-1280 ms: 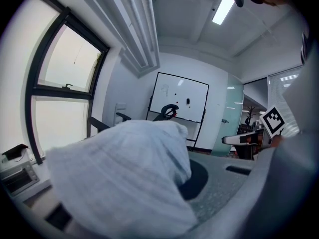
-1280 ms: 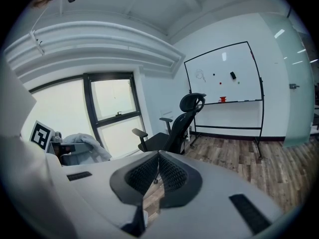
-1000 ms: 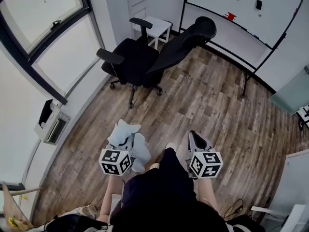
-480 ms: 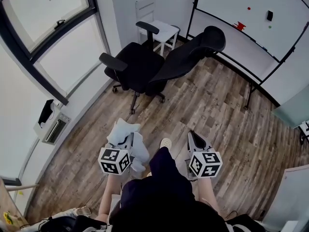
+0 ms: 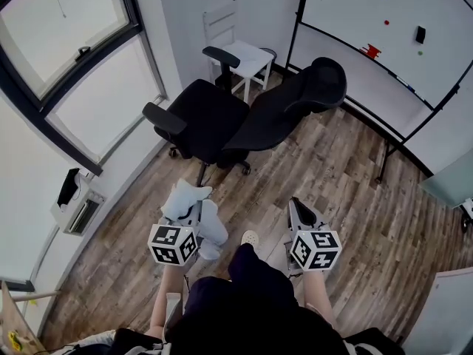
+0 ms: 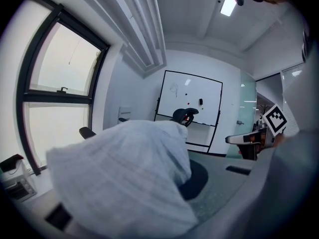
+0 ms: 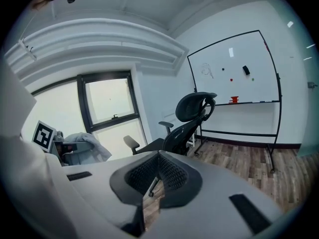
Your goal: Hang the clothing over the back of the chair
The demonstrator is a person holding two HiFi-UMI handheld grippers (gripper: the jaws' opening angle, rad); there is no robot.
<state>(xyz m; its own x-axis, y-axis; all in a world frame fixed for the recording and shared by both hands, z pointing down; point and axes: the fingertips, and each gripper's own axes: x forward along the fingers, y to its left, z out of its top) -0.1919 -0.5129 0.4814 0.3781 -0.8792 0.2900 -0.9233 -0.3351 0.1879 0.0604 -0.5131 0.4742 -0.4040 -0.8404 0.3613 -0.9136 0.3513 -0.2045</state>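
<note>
left gripper (image 5: 194, 217) clamped on pale clothing (image 5: 185, 198) | right gripper (image 5: 298, 209) closed, empty | black chair (image 5: 214, 117) upper centre of head view

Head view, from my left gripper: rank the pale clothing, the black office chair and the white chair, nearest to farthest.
From the left gripper:
1. pale clothing: clamped in its jaws, draped over its tip.
2. black office chair: ahead in mid-room, seat toward the window, backrest leaning toward the whiteboard.
3. white chair: behind the office chair, in the far corner.
</note>
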